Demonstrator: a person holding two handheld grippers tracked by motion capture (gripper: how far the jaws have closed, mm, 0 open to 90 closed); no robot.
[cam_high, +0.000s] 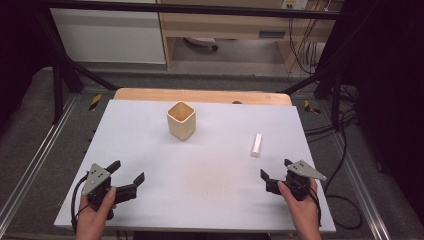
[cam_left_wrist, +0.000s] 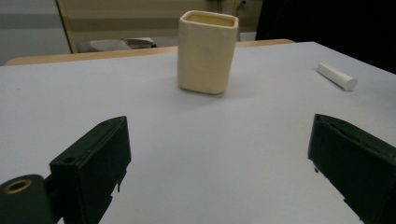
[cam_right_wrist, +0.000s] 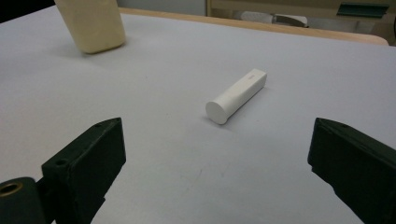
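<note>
A pale grey table (cam_high: 200, 170) with a wooden strip along its far edge bears two objects, and two hand-held tools sit over its near corners.

A cream square-sided cup (cam_high: 181, 120) stands upright and open-topped, at about 12 o'clock from the table's centre. In the left gripper view the cup (cam_left_wrist: 208, 52) rises straight ahead beyond the jaws; in the right gripper view the cup (cam_right_wrist: 93, 23) sits at 11 o'clock, cut off by the frame.

The left gripper (cam_high: 126, 172), held in the person's left hand (cam_high: 92, 217) at 8 o'clock, has its jaws spread wide with nothing between them. The right gripper (cam_high: 275, 169), held in the right hand (cam_high: 302, 210) at 4 o'clock, likewise has its jaws spread apart and empty.

A small white cylinder (cam_high: 256, 144) lies on its side at 2 o'clock from centre, well apart from the cup and just beyond the right gripper. In the right gripper view the cylinder (cam_right_wrist: 236, 94) lies ahead of the jaws, round end nearest.
</note>
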